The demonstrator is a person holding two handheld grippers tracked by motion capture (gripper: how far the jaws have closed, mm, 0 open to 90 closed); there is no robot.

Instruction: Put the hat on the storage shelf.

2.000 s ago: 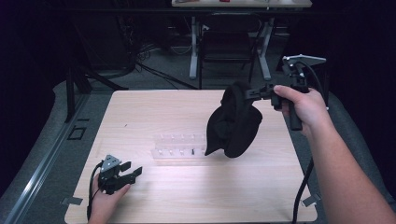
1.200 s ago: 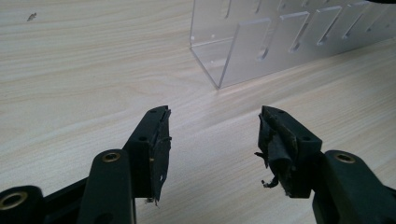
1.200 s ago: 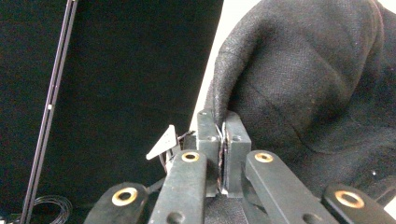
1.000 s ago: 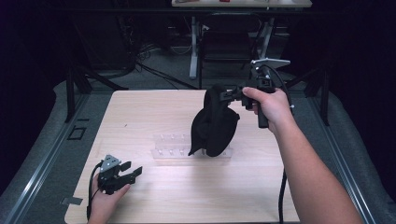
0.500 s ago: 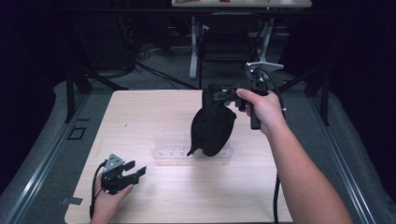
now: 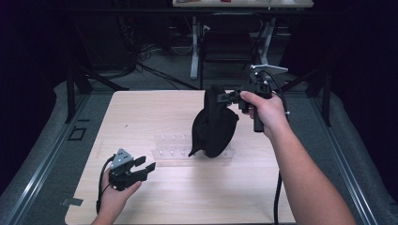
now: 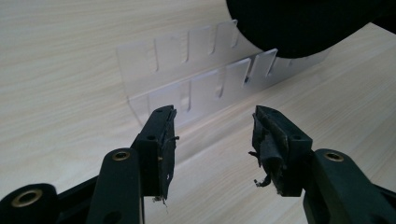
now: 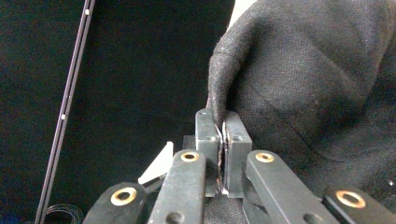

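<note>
R gripper (image 6: 224, 97) pinching thin edge of black cloth (image 6: 213, 126), hanging over clear rack (image 7: 187, 79). L gripper (image 6: 141, 169) wide, empty. I expect slip, rack snag.

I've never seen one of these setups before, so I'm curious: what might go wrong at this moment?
The right gripper pinches just an edge of the black cloth, so it might slip free. The cloth hangs over the clear slotted rack, which looks light, and could drag or tip it. The left gripper sits open near the rack and might bump it.
</note>
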